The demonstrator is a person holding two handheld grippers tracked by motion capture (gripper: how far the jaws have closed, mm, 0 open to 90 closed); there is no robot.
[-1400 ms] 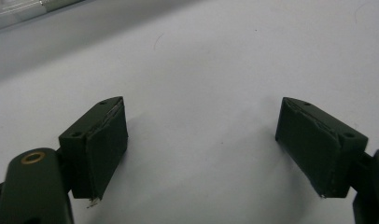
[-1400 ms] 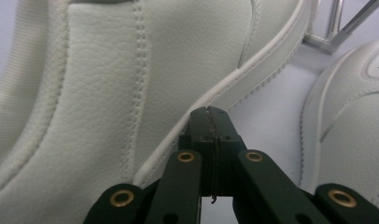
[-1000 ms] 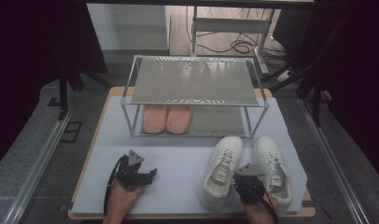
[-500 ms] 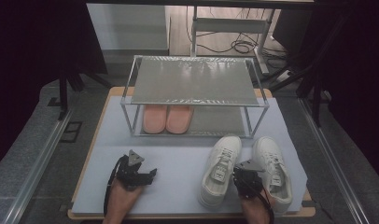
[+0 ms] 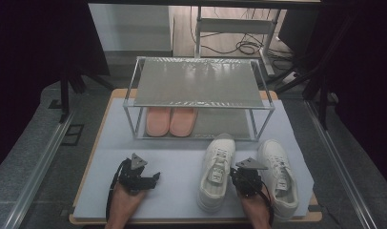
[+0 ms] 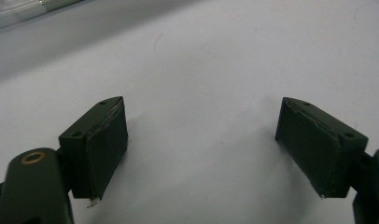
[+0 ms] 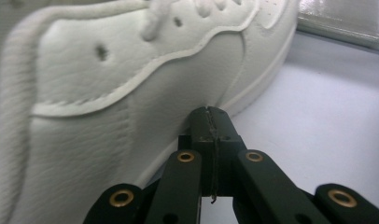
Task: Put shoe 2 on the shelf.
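Standing between the two white sneakers, the right gripper [image 5: 247, 180] has its jaws pressed together with nothing in them, the tips touching the side of the left sneaker [image 5: 216, 172] low by its sole; the right sneaker [image 5: 279, 175] lies just beside, its heel near the mat's front edge; the left gripper [image 5: 145, 180] rests with jaws apart over bare mat [image 5: 172, 167], well clear; pink slippers [image 5: 171, 121] sit under the rack [image 5: 197, 82] behind.
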